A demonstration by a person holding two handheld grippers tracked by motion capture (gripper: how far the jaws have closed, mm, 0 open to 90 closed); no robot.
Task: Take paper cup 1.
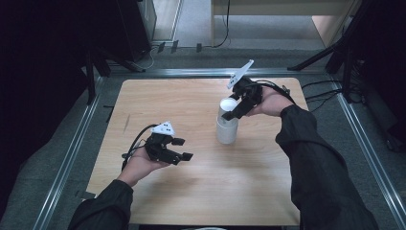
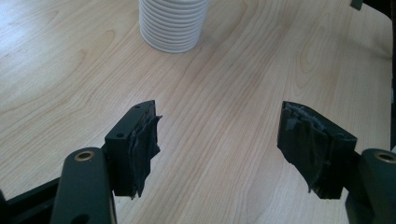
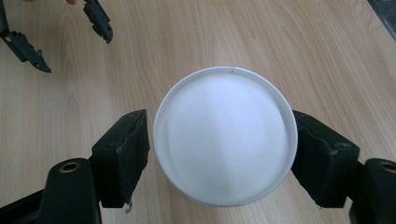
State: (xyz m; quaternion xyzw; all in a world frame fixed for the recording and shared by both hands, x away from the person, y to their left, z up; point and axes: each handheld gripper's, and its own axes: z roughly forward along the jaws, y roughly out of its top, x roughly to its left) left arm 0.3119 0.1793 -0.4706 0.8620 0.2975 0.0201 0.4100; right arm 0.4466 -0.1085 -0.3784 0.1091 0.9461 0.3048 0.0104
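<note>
Wooden table (image 1: 191, 191) (pale grain); grey floor (image 1: 43, 172) around.

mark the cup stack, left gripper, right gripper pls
cup stack (image 1: 226, 130), high view, side wall of the lower cups.
left gripper (image 2: 219, 140), left gripper view, gap midway between its fingertips.
right gripper (image 3: 222, 140), right gripper view, midway between fingertips, over the top cup.

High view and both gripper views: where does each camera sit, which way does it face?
High view: fixed above the person's side, facing forward and down on the table; both forearms, left claw, right claw.
Left gripper view: on the left claw, facing low across the table toward the white cup stack; own jaws apart.
Right gripper view: on the right claw, facing straight down on the stack's top; own jaws flank it.
Shared: both gripper views show the stack.
</note>
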